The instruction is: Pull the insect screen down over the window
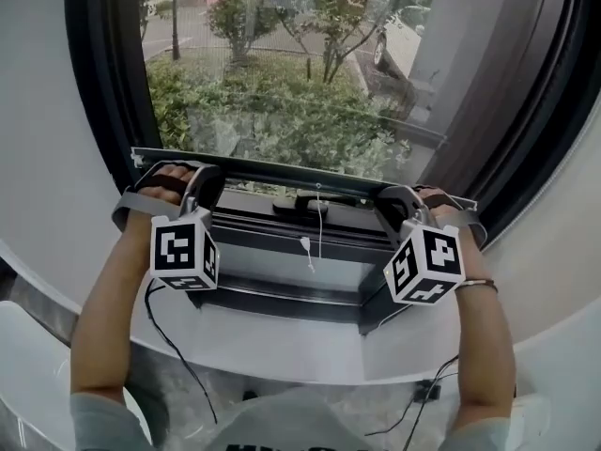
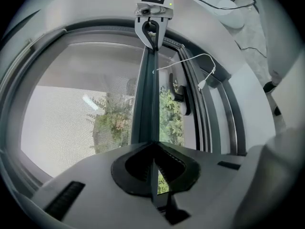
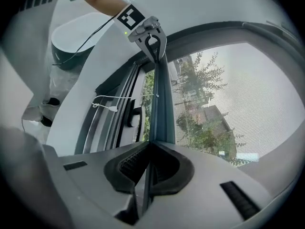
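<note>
The insect screen's dark bottom bar [image 1: 282, 174] runs across the window a little above the lower frame, and the mesh [image 1: 272, 73] covers the glass above it. My left gripper [image 1: 199, 184] is shut on the bar's left end, my right gripper [image 1: 398, 201] on its right end. In the left gripper view the bar [image 2: 147, 89] runs from my jaws [image 2: 153, 149] up to the right gripper [image 2: 152, 30], with mesh [image 2: 71, 118] to its left. In the right gripper view the bar [image 3: 162, 104] leads to the left gripper [image 3: 151, 39], with mesh [image 3: 233, 94] to its right.
A white pull cord [image 1: 317, 228] hangs from the bar's middle over the dark window handle [image 1: 315, 203]. The white sill [image 1: 282, 346] curves below, with black cables [image 1: 178, 355] trailing down. Bushes [image 1: 282, 111] and a parked car [image 1: 399, 40] lie outside.
</note>
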Tool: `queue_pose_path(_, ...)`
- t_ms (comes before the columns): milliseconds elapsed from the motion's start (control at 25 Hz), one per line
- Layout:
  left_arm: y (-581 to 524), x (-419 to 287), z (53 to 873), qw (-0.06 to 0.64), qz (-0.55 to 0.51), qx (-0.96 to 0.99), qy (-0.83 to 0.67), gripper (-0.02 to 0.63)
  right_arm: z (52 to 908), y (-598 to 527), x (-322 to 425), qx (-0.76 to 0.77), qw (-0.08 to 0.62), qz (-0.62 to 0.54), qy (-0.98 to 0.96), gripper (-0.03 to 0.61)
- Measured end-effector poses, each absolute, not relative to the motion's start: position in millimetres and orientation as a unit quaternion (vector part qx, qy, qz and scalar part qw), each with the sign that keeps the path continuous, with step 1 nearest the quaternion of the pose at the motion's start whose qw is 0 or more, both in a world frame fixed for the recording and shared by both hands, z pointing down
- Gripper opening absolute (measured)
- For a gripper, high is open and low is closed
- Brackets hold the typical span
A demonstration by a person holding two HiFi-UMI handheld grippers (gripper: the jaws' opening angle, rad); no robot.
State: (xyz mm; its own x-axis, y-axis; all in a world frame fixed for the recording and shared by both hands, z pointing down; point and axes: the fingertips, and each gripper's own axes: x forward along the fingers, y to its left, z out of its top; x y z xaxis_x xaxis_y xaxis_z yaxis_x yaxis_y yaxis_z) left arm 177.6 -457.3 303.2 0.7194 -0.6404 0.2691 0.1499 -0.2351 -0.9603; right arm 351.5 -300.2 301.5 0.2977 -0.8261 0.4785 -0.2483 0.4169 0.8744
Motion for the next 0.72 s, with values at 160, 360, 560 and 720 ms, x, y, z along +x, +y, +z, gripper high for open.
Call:
queue_pose_path(160, -458, 178, 327, 0.587, -0.333, -0.718, 0.168, 0.026, 325, -300, 352, 0.499, 0.632, -0.212, -0.554, 0.021)
queue_pose_path(360, -458, 179, 340, 0.582, -0.343, -0.721, 0.157, 0.026, 338, -300, 353, 0.501, 0.629, -0.198, -0.560, 0.021)
queue_pose_path(560, -458, 180, 386, 0.570, -0.365, -0.725, 0.129, 0.025, 382, -299, 353, 0.480, 0.642, -0.164, -0.574, 0.021)
queue_pose_path(720, -456, 181, 405, 0.564, -0.371, -0.727, 0.123, 0.025, 400, -297, 354, 0.474, 0.646, -0.151, -0.578, 0.021)
